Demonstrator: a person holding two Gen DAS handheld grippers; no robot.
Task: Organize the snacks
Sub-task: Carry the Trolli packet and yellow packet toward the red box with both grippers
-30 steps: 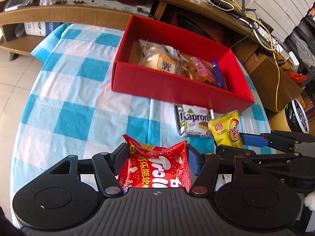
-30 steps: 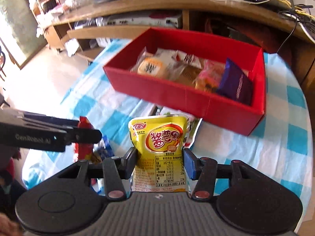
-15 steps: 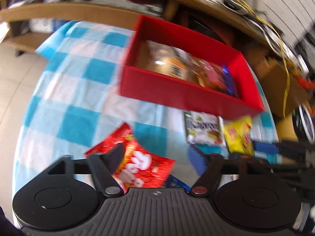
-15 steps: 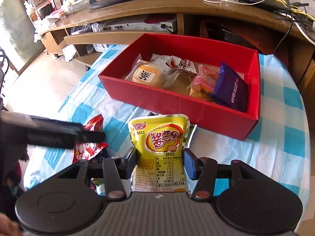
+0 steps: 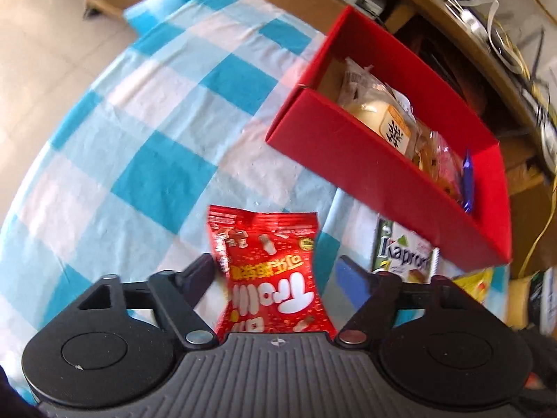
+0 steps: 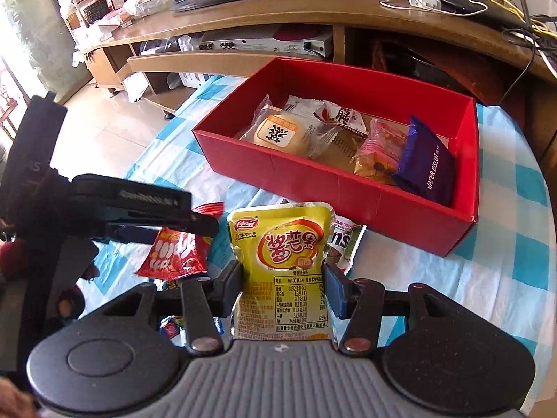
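A red gummy packet (image 5: pixel 268 244) lies on the checked tablecloth between the jaws of my left gripper (image 5: pixel 274 266), which are closing. The left finger touches the packet's edge, while a gap shows at the blue right pad (image 5: pixel 350 278). The right wrist view shows the same packet (image 6: pixel 174 254) under the left gripper (image 6: pixel 195 223). My right gripper (image 6: pixel 285 278) is shut on a yellow snack pouch (image 6: pixel 282 244), held upright above the table. Beyond both stands the red box (image 6: pixel 313 181) (image 5: pixel 365 160) with several wrapped snacks inside.
A green-and-white Kapron wafer pack (image 5: pixel 403 254) (image 6: pixel 343 244) lies on the cloth just in front of the box. A small packet (image 6: pixel 170 327) lies under the right gripper. A wooden TV stand (image 6: pixel 243 28) with cables runs behind the table.
The left gripper let go of the red packet, its jaws spread wide, then it rolled and dropped lower; the jaws now narrow around the packet. The right gripper and yellow pouch stayed put.
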